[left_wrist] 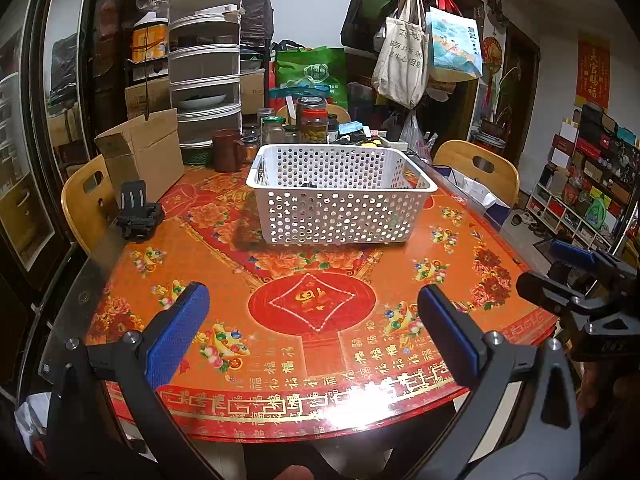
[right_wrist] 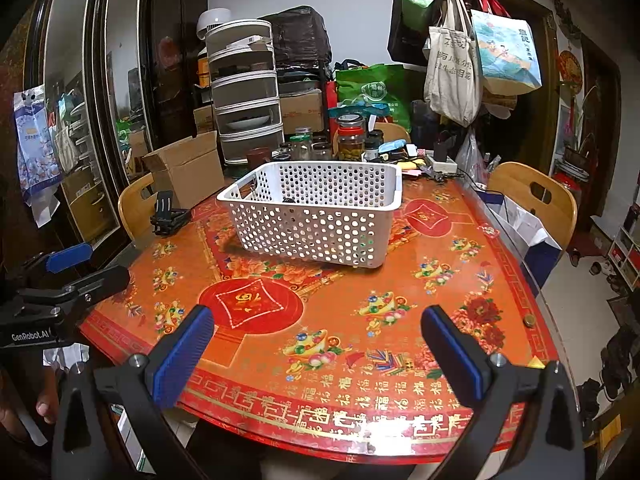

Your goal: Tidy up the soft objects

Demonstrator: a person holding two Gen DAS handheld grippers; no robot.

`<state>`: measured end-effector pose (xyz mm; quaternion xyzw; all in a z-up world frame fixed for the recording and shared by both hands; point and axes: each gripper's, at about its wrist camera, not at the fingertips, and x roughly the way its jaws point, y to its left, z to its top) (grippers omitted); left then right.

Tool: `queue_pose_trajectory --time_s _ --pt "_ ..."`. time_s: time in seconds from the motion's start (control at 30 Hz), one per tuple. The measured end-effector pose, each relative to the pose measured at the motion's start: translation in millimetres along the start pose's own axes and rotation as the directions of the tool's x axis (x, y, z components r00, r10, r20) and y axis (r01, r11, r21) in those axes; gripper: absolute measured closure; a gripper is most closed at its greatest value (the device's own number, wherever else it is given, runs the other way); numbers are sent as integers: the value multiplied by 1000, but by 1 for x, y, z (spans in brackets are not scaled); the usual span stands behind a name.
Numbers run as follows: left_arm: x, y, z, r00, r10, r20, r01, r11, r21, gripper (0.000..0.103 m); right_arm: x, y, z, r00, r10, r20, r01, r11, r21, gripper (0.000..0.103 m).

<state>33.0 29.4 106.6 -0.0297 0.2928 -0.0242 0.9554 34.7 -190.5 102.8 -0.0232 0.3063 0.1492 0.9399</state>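
Both held back over near table edge [left_wrist: 280, 432], left gripper [left_wrist: 314, 332] and right gripper [right_wrist: 318, 344] spread wide, empty, facing perforated white basket [left_wrist: 340, 216] centred as drop target.

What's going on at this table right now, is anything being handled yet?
Nothing is being handled at the moment. The left hand-held gripper and the right hand-held gripper both hover open and empty over the near edge of the red patterned table. Ahead of them sits a white perforated basket; something dark shows inside it, but too little is visible to say what. No soft objects are visible on the tabletop in front of the grippers.
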Motion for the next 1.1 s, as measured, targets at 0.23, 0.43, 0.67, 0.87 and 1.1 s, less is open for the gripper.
queue_pose_trajectory --time_s 0.23,0.43,0.67,0.87,1.1 --pt "0 0 0 1000 0 1 0 1000 0 0 0 1 0 1000 0 0 0 1000 0 0" --pt "0 0 0 1000 0 -2 0 1000 1 0 0 1 0 1000 0 0 0 1000 0 0" --pt "0 -3 -1 1000 -4 5 4 1000 9 0 0 1 -1 1000 -1 0 1 1000 -1 0" --pt "-2 -5 -2 1000 -7 18 7 1000 16 0 1 2 -2 1000 -1 0 1 1000 0 0" --pt "-5 -3 -2 1000 -18 19 18 1000 14 0 1 1 -2 1000 0 -1 0 1000 0 0"
